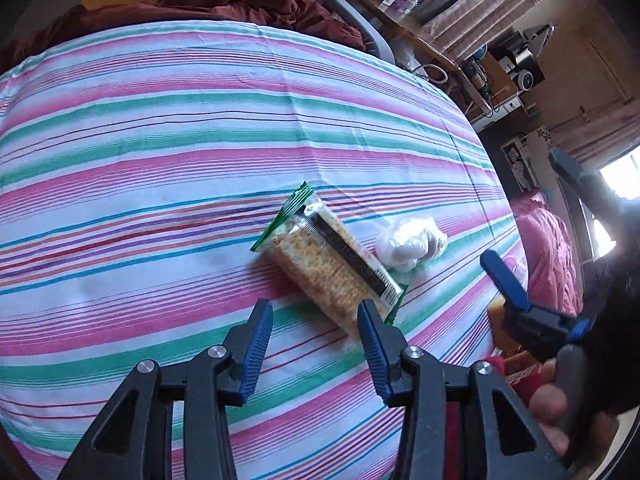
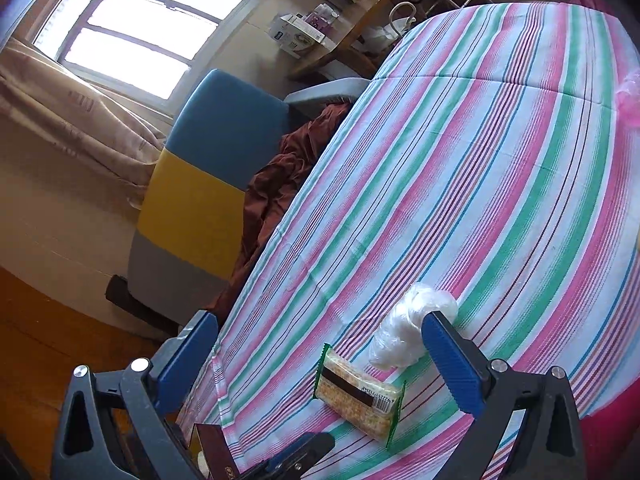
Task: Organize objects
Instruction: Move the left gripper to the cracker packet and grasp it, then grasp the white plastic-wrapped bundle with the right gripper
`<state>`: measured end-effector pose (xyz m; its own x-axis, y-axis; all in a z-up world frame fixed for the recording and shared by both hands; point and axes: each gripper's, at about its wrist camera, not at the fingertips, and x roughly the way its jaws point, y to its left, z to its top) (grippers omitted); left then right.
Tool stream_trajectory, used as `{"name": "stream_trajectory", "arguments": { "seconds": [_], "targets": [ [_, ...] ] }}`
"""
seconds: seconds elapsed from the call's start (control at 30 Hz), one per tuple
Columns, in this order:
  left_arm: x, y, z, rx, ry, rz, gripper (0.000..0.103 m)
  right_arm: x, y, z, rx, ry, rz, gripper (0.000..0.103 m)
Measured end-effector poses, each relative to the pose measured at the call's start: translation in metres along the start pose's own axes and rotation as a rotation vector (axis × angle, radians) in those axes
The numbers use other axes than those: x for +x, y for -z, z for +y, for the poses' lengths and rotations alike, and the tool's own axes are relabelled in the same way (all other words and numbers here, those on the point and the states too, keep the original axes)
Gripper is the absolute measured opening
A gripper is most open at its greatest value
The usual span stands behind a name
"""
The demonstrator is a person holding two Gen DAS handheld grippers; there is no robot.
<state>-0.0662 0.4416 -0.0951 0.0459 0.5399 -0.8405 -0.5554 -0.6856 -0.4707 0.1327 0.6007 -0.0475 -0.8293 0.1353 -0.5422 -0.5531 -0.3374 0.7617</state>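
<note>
- left gripper [image 1: 316, 320]: jaws part open, nothing between the pads; tips above the near end of the cracker pack [image 1: 332, 264], not touching it.
- right gripper [image 2: 320, 344]: jaws wide apart, empty; pack [image 2: 358, 394] and plastic bag [image 2: 404, 332] lie between and ahead of its fingers.
- pack lies flat on the striped sheet [image 1: 160, 160], wrapper ends green.
- crumpled clear bag [image 1: 410, 246] just beside the pack.
- hand [image 1: 560, 412] on the right gripper's handle.
</note>
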Motion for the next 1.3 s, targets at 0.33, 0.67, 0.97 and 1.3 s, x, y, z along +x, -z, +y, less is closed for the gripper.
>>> {"name": "stream_trajectory", "arguments": {
  "seconds": [0.33,0.67,0.97,1.3],
  "targets": [
    [0.034,-0.031,-0.021,-0.045,-0.076,-0.010,0.053,-0.003,-0.001,-0.004,0.023,-0.041,-0.011,0.103],
    [0.054,-0.020,-0.054,0.282,-0.252,-0.035,0.059,0.000,-0.002,-0.004,0.022,-0.038,0.003,0.103],
    [0.006,0.029,-0.001,0.366,-0.281,-0.144,0.045,0.012,0.000,-0.001,-0.013,0.013,0.054,0.103],
    [-0.036,0.078,0.055,0.344,-0.204,-0.269,0.045,0.026,0.002,-0.002,-0.057,0.175,0.098,0.103]
  ]
}}
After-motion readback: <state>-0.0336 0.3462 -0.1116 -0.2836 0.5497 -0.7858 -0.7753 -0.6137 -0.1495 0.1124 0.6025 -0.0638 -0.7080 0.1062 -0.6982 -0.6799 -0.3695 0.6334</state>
